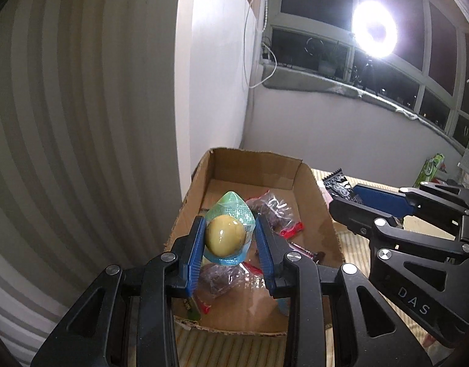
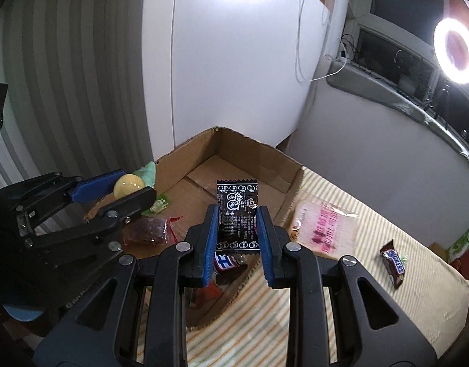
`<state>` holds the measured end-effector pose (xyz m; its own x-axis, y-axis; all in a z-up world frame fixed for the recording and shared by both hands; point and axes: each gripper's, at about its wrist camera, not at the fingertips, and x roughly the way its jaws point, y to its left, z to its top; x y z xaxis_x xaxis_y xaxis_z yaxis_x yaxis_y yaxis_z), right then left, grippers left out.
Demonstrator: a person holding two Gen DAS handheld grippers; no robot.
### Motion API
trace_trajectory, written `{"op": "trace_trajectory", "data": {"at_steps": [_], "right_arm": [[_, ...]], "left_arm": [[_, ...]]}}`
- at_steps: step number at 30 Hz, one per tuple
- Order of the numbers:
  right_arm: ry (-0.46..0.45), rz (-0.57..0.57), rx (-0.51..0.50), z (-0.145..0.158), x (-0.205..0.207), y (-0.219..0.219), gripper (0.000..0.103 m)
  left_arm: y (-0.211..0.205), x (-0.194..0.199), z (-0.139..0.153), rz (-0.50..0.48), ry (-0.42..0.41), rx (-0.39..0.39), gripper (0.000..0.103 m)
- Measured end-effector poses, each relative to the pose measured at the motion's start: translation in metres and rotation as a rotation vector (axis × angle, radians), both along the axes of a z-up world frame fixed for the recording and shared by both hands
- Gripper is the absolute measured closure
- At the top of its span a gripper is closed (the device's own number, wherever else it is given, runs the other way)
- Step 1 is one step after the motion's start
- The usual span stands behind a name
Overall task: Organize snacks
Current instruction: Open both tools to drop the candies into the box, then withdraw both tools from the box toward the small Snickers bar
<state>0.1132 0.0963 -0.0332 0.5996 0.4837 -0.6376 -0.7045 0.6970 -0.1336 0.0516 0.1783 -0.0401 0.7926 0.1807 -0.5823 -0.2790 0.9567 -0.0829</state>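
An open cardboard box (image 1: 313,189) (image 2: 283,159) lies on a striped cloth and holds several wrapped snacks. My left gripper (image 1: 231,232) (image 2: 130,188) is shut on a green-wrapped yellow ball snack (image 1: 225,234) (image 2: 128,186), held over the box's left part. My right gripper (image 2: 238,227) (image 1: 344,194) is shut on a black snack packet with white print (image 2: 236,214) (image 1: 338,182), held over the box's right side. Dark jelly packs with red ends (image 1: 272,209) (image 2: 148,229) lie on the box floor.
On the striped cloth (image 2: 356,275) right of the box lie a clear pack with pink print (image 2: 323,229) and a Snickers bar (image 2: 393,263). A green package (image 1: 430,171) sits at the far right. A white wall panel stands behind the box; a ring light (image 1: 374,29) glares.
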Motion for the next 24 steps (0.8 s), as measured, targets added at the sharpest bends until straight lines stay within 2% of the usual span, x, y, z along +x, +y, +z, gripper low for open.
{"op": "trace_trajectory", "data": {"at_steps": [4, 6, 7, 8, 9, 11, 14, 24], "right_arm": [[0.016, 0.026, -0.014, -0.011, 0.008, 0.009, 0.077], [0.01, 0.004, -0.003, -0.014, 0.012, 0.006, 0.077], [0.017, 0.001, 0.006, -0.014, 0.014, 0.004, 0.076], [0.019, -0.003, 0.01, -0.015, 0.016, 0.002, 0.071], [0.016, -0.007, 0.01, -0.016, 0.017, 0.001, 0.069], [0.016, -0.012, 0.012, -0.017, 0.017, -0.002, 0.067], [0.013, -0.023, 0.023, -0.015, 0.017, -0.009, 0.067], [0.008, -0.084, 0.055, -0.007, 0.021, -0.059, 0.067]], "left_arm": [[0.005, 0.004, -0.006, 0.013, 0.017, 0.001, 0.071], [0.006, 0.006, -0.01, 0.033, 0.036, 0.012, 0.059], [0.01, 0.006, -0.011, 0.067, 0.047, 0.028, 0.039], [0.014, 0.005, -0.012, 0.097, 0.05, 0.038, 0.023], [0.018, 0.003, -0.012, 0.112, 0.041, 0.032, 0.018], [0.024, 0.003, -0.011, 0.114, 0.034, 0.013, 0.017], [0.022, 0.002, -0.008, 0.118, 0.028, 0.03, 0.017], [-0.008, -0.005, 0.004, 0.085, 0.014, 0.065, 0.017]]}}
